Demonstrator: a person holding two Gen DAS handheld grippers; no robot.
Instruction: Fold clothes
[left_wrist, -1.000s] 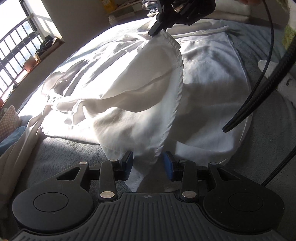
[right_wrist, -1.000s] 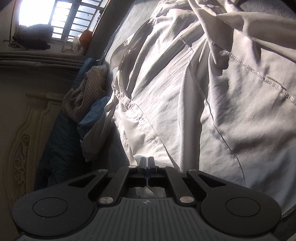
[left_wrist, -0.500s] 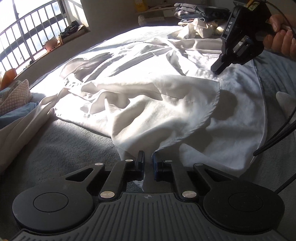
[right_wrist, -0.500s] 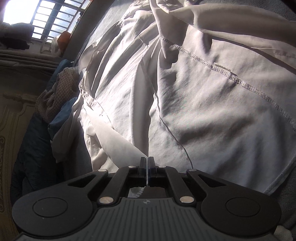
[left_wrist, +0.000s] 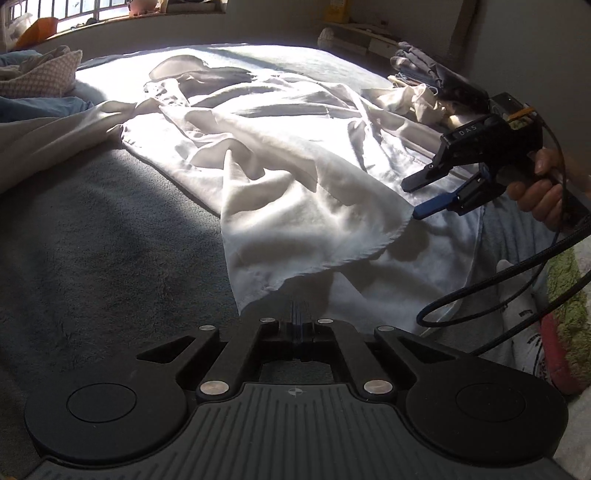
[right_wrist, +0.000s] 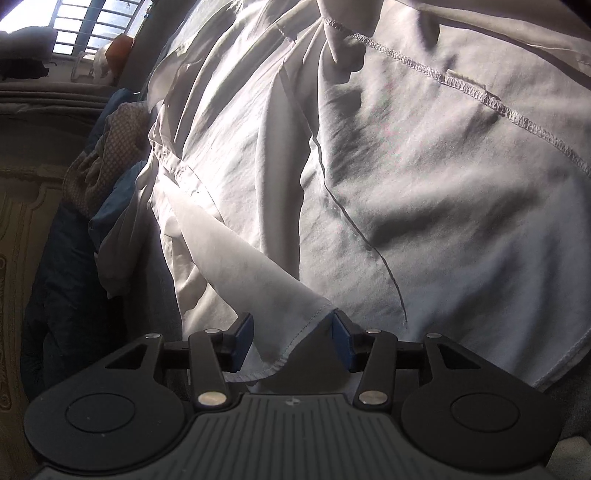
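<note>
- Your left gripper (left_wrist: 297, 320): jaws closed together, nothing seen between them.
- Your right gripper (right_wrist: 291, 336): jaws wide, straddling the crumpled white cotton shirt's (left_wrist: 295, 177) hem corner on the grey bed cover (left_wrist: 110, 229).

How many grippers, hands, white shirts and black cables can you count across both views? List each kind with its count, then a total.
Grippers: 2, the left gripper and the right gripper
Hands: 1
White shirts: 1
Black cables: 1
Total: 5
</note>
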